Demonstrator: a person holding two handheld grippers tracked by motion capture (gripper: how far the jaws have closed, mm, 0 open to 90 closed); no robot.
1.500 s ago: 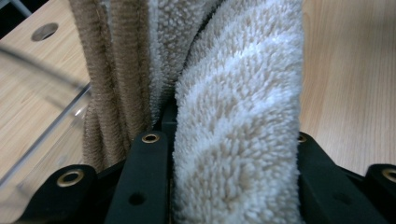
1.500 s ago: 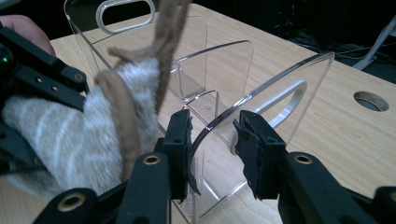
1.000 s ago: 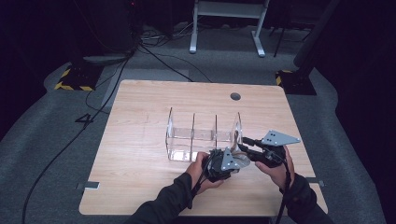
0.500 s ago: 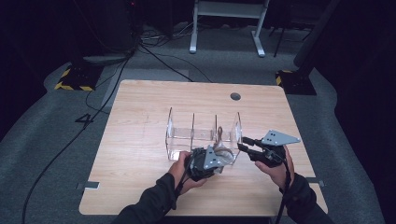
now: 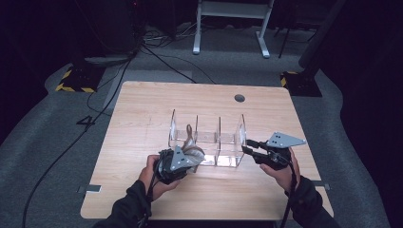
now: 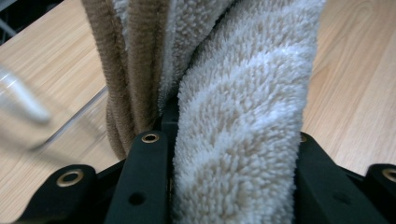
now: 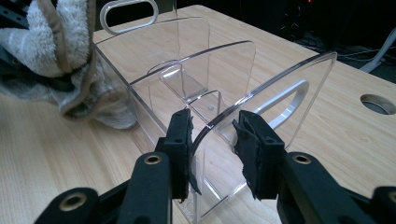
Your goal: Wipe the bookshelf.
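A clear acrylic organizer (image 5: 207, 137) with several upright dividers stands in the middle of the wooden table (image 5: 142, 109). My left gripper (image 5: 187, 154) is shut on a fluffy white towel with brown trim (image 5: 192, 151), held at the organizer's front left corner. In the left gripper view the towel (image 6: 243, 116) bulges up between the jaws of that gripper (image 6: 226, 140). My right gripper (image 5: 248, 145) is at the organizer's right end. In the right gripper view its jaws (image 7: 212, 135) stand open on either side of the organizer's clear end wall (image 7: 261, 88); the towel (image 7: 56, 37) hangs at far left.
A round cable hole (image 5: 239, 98) sits in the table's far right part. Behind the table, on the grey floor, are black cables (image 5: 157, 52), a white stand's legs (image 5: 230, 28) and yellow-black striped bases (image 5: 73, 85).
My left gripper has carried the towel leftward along the organizer's front, from near the right compartments to the left end. The right gripper has stayed at the end wall.
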